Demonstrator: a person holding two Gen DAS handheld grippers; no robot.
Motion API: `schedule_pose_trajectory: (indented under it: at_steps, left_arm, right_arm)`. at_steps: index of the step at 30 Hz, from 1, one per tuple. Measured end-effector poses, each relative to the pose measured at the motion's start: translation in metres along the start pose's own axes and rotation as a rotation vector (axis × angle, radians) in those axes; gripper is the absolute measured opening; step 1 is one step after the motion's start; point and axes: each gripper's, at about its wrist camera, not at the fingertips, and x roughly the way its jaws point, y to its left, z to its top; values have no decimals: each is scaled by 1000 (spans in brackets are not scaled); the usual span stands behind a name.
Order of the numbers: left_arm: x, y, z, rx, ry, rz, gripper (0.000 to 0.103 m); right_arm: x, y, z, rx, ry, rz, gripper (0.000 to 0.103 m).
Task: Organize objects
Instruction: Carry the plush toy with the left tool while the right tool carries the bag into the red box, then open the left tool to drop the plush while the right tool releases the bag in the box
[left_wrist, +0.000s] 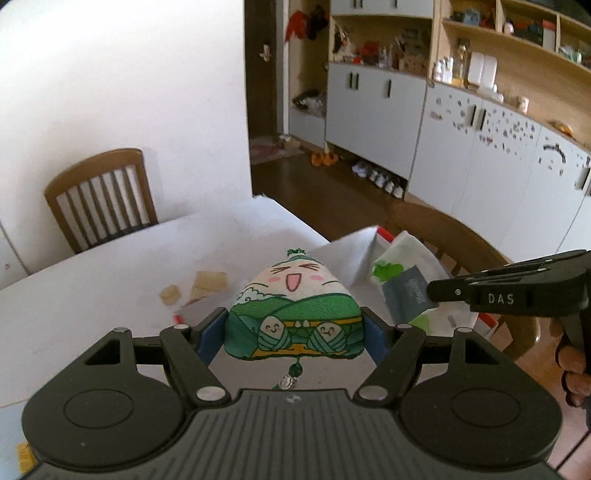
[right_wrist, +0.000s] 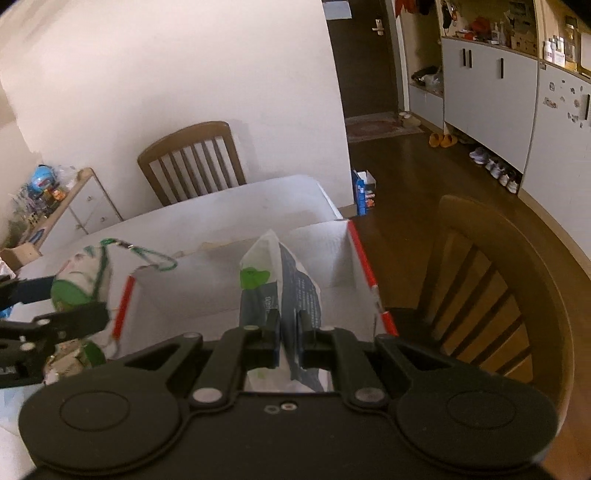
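My left gripper (left_wrist: 294, 328) is shut on a green and white rice-dumpling plush toy (left_wrist: 295, 314) and holds it above the white table (left_wrist: 110, 280). The toy also shows at the left of the right wrist view (right_wrist: 79, 277), with its green clip. My right gripper (right_wrist: 287, 328) is shut on a white, green and grey packet (right_wrist: 280, 280), held over an open white box with red edges (right_wrist: 332, 251). The right gripper (left_wrist: 436, 295) shows at the right of the left wrist view, with the packet (left_wrist: 402, 280) in it.
A wooden chair (left_wrist: 99, 195) stands at the far side of the table and another (right_wrist: 498, 280) at its right. Tape scraps (left_wrist: 199, 288) lie on the table. Grey cabinets (left_wrist: 480, 147) line the right wall. A cluttered low cabinet (right_wrist: 55, 206) stands at the left.
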Motion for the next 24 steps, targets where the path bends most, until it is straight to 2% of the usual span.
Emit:
schedule_pose_trajectory:
  at_steps: [4, 12, 19, 24]
  left_arm:
    - [37, -20, -5, 64, 50, 7, 75]
    - [100, -29, -20, 104, 190, 24, 75]
    - [125, -26, -27, 78, 303, 3, 76]
    - [142, -22, -30, 77, 424, 11, 76]
  right_arm:
    - [20, -2, -4, -3, 39, -8, 7]
    - [49, -8, -13, -16, 104, -22, 7]
    - [70, -5, -18, -63, 157, -25, 7]
    - [79, -4, -17, -74, 184, -18, 8]
